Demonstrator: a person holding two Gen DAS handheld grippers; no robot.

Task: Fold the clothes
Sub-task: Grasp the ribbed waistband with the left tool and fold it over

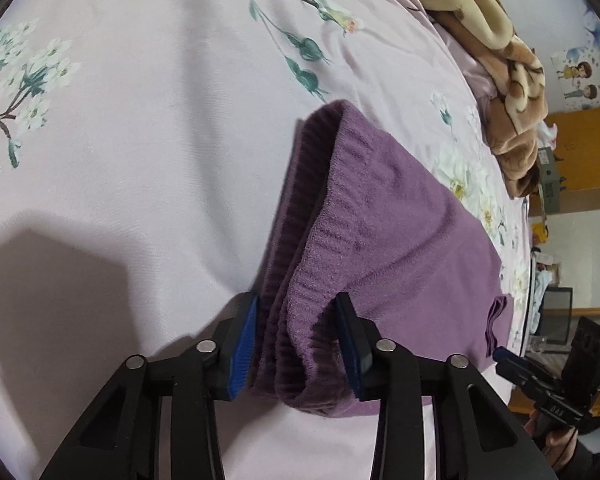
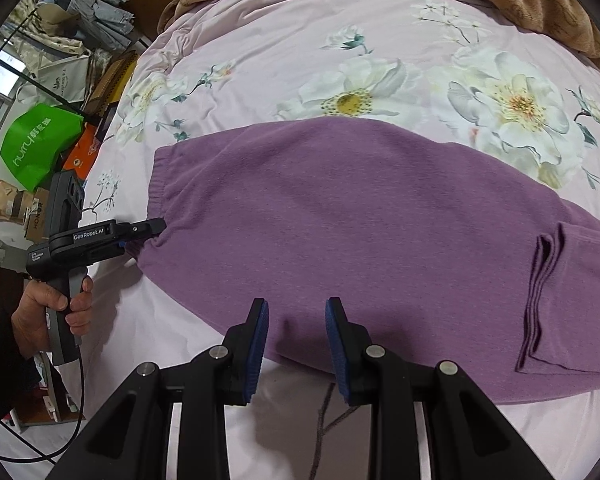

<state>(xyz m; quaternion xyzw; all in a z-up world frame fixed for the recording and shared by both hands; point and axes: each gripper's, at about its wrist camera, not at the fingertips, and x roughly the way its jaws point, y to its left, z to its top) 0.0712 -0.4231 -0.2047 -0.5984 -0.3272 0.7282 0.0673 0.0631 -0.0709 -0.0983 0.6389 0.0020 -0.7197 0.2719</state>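
Observation:
A purple knitted sweater lies spread on the pink floral bedsheet. My left gripper has the sweater's ribbed hem bunched between its blue pads, lifted slightly off the sheet; it also shows in the right wrist view at the sweater's left corner. My right gripper is open and empty, its fingers over the sweater's near edge. It shows at the right edge of the left wrist view. A folded sleeve lies on the sweater's right part.
A brown plush blanket is heaped at the far end of the bed. Beyond the bed's left edge are a green bag, boxes and paper bags. Bare sheet stretches left of the sweater.

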